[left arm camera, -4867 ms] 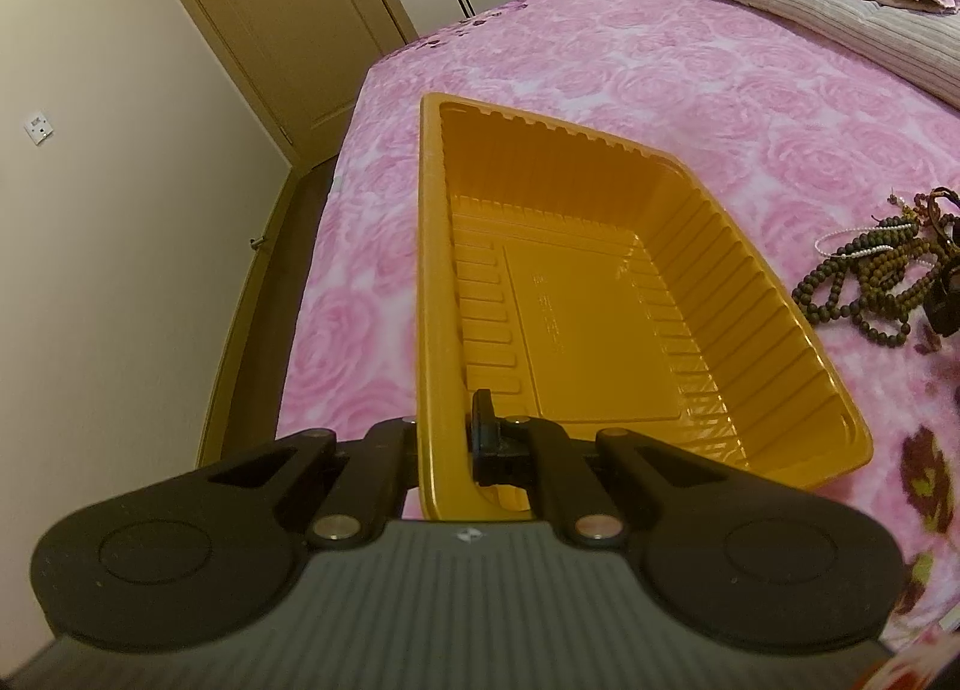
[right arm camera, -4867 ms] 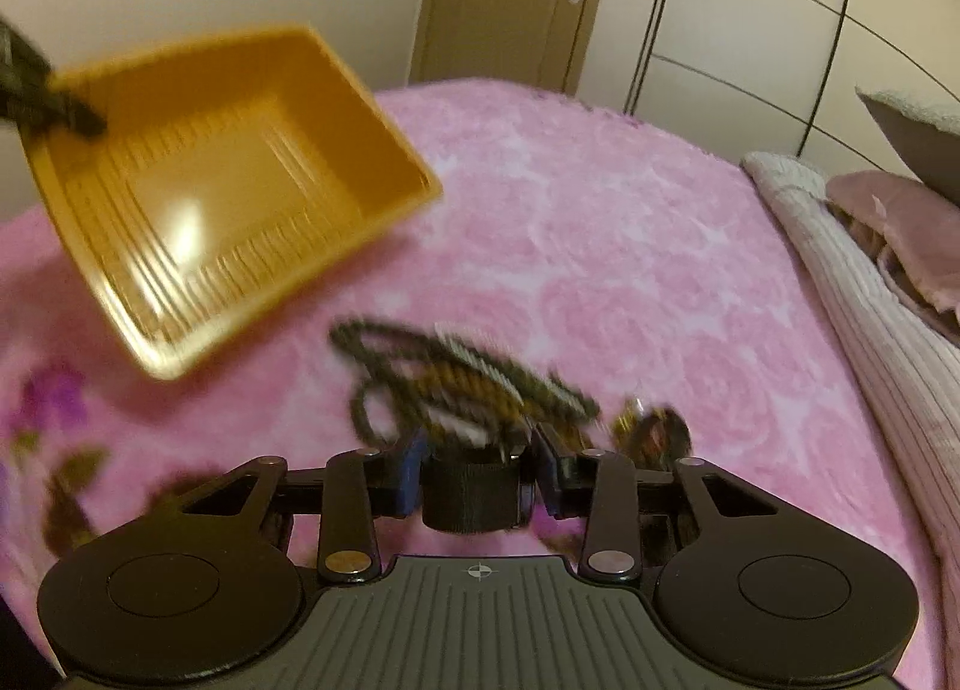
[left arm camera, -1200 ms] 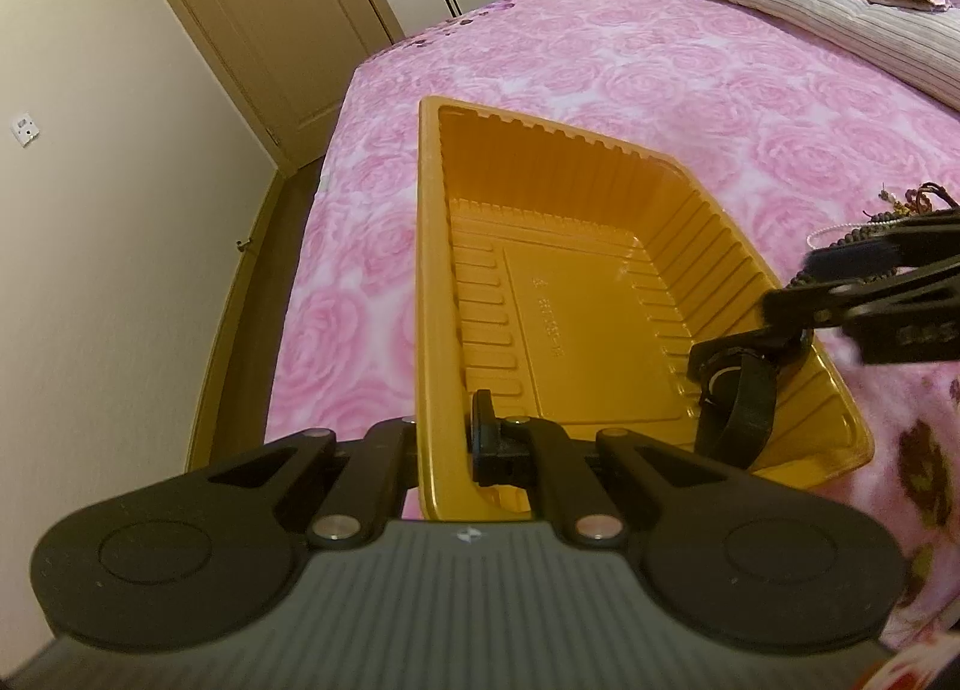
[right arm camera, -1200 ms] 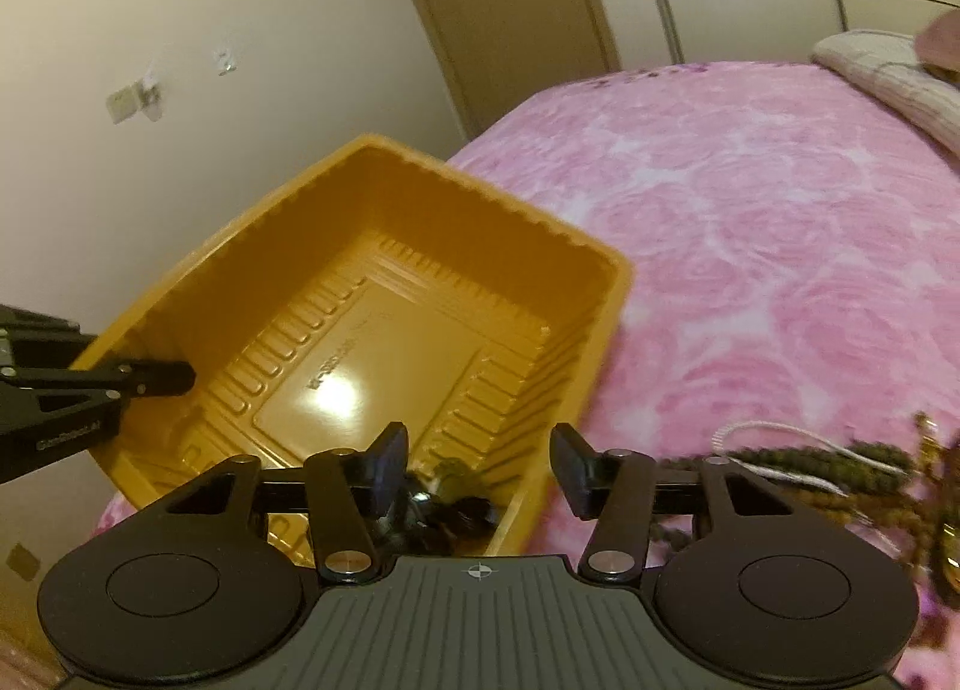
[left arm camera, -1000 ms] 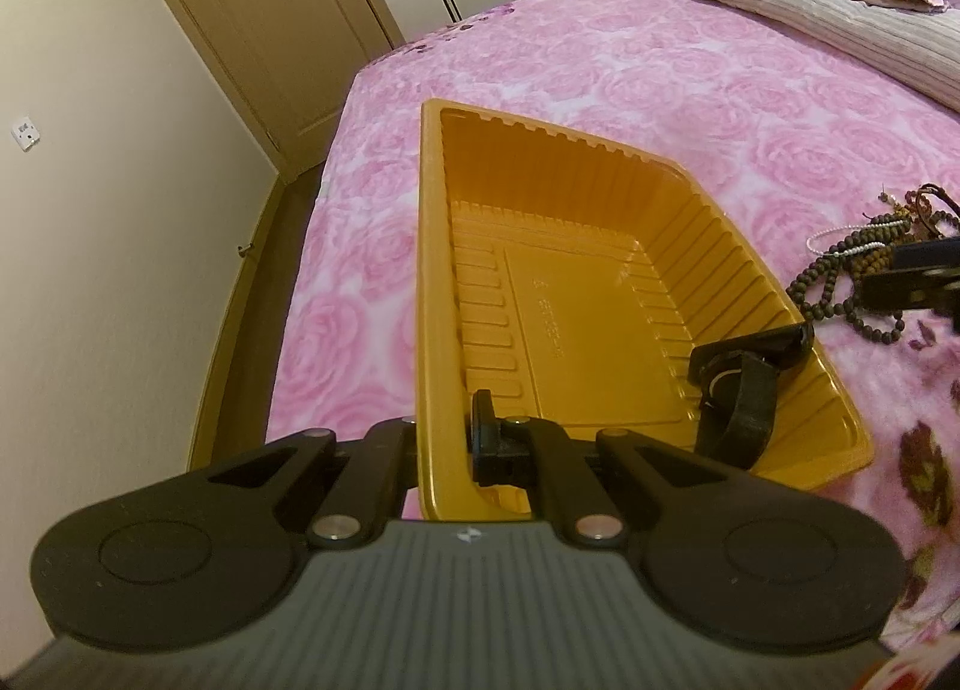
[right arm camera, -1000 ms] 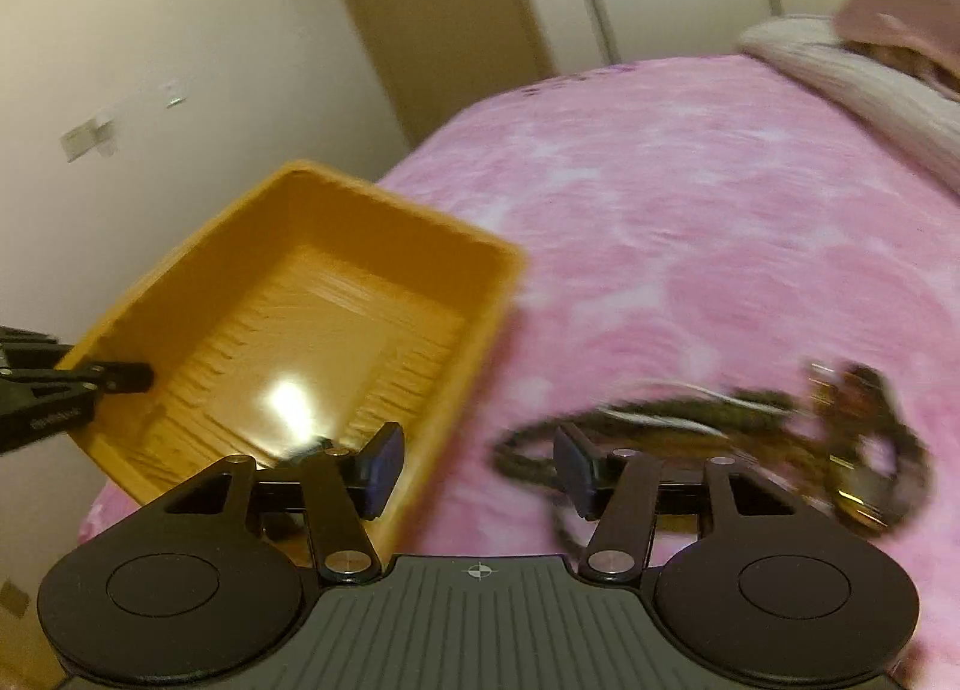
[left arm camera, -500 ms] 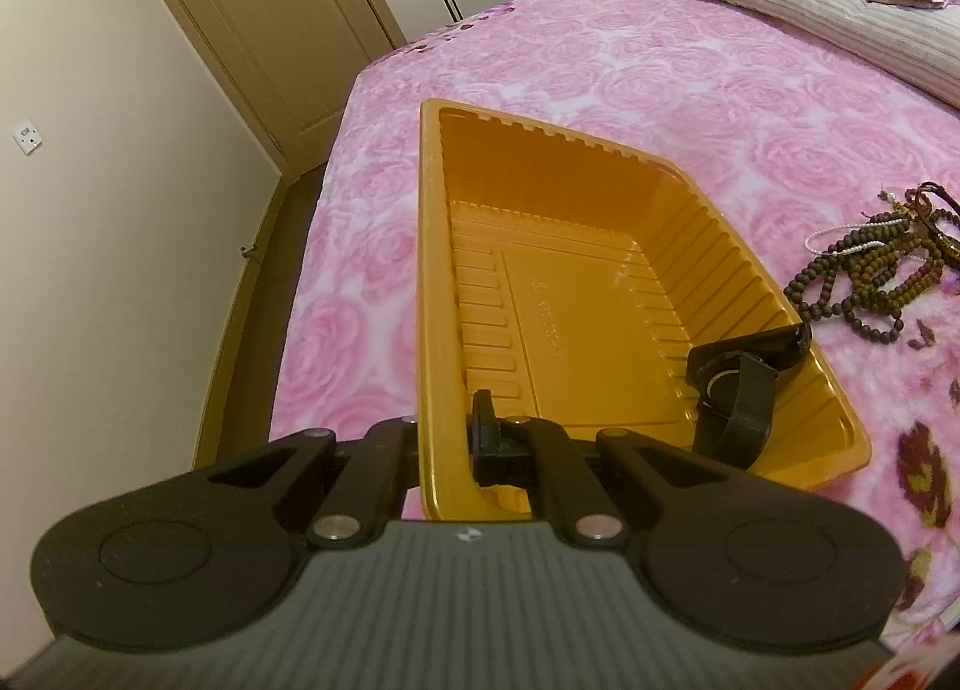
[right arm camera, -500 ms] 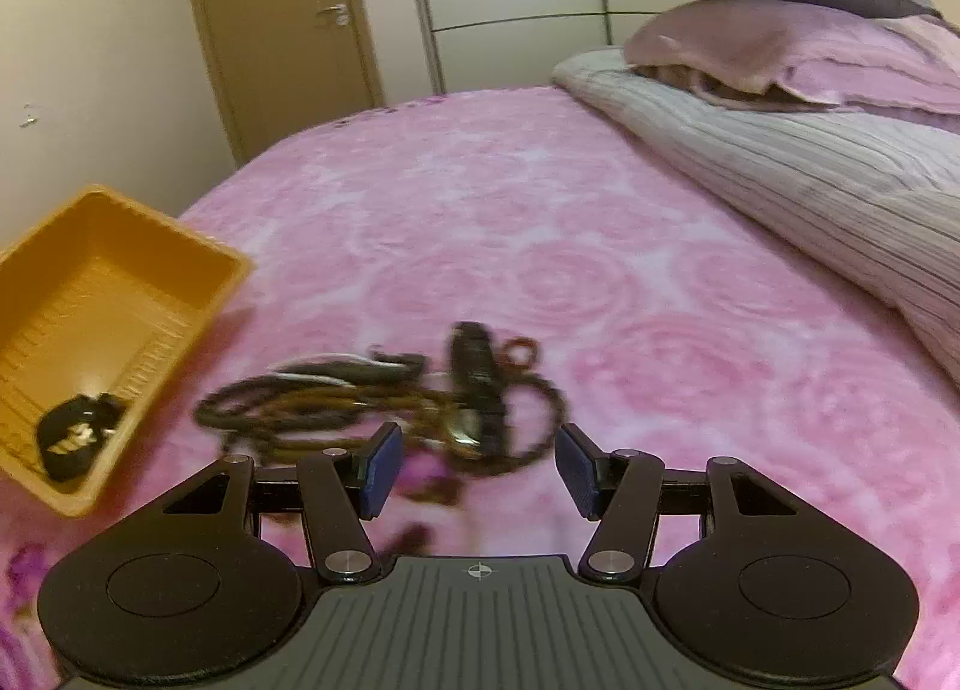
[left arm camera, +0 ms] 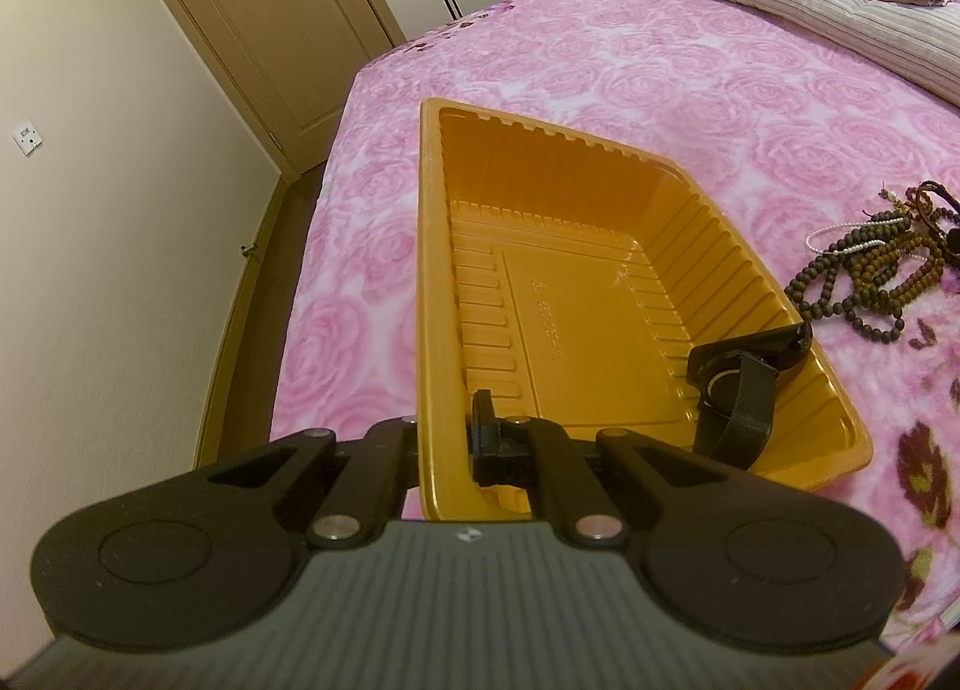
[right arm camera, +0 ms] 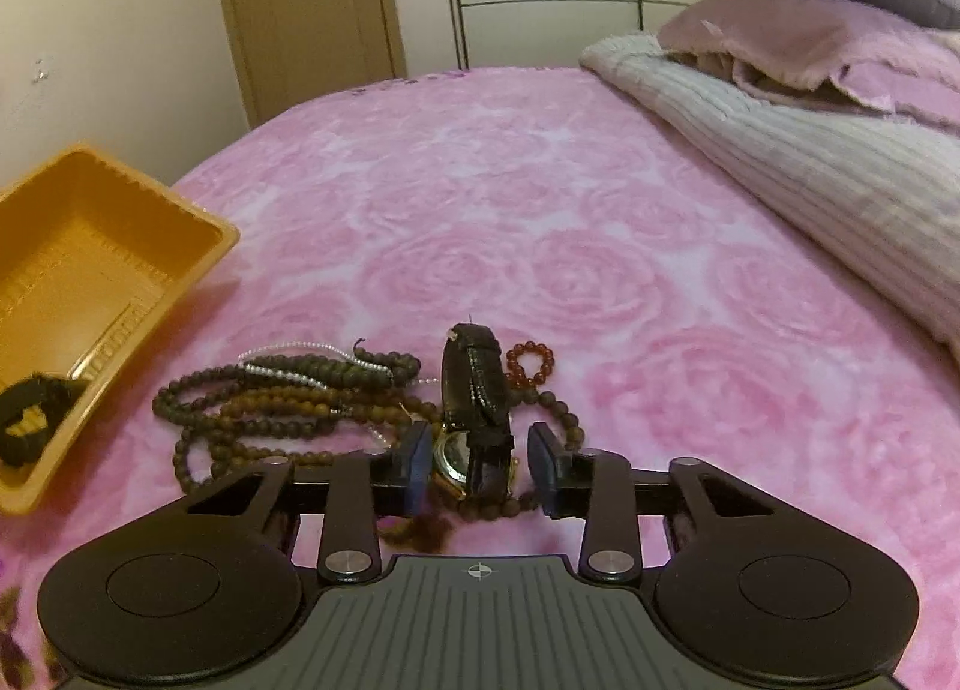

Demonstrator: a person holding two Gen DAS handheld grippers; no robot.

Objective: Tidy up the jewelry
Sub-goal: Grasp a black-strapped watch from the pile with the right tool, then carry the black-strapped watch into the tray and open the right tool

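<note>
My left gripper (left arm camera: 447,432) is shut on the near wall of the orange tray (left arm camera: 660,246), which rests on the pink bed. A black-strapped watch (left arm camera: 732,390) lies in the tray's right corner and also shows at the left edge of the right wrist view (right arm camera: 30,420). Beside the tray (right arm camera: 198,264) is a tangle of brown bead strings (right arm camera: 270,408), with a red bead bracelet (right arm camera: 531,363) beyond it. My right gripper (right arm camera: 479,453) is low over this pile. Its jaws are closing around a second watch (right arm camera: 477,384) with a black strap and gold case. A gap shows at the right pad.
The pink rose bedspread (right arm camera: 600,246) stretches ahead. A striped blanket (right arm camera: 810,162) and pillows (right arm camera: 810,36) lie at the far right. The bed's left edge drops to dark floor (left arm camera: 252,282) by the wall, with a door (left arm camera: 270,18) beyond.
My right gripper swung from over the tray to the jewelry pile, sank toward it, and narrowed its jaws around the black-strapped watch. The left gripper and tray stayed put.
</note>
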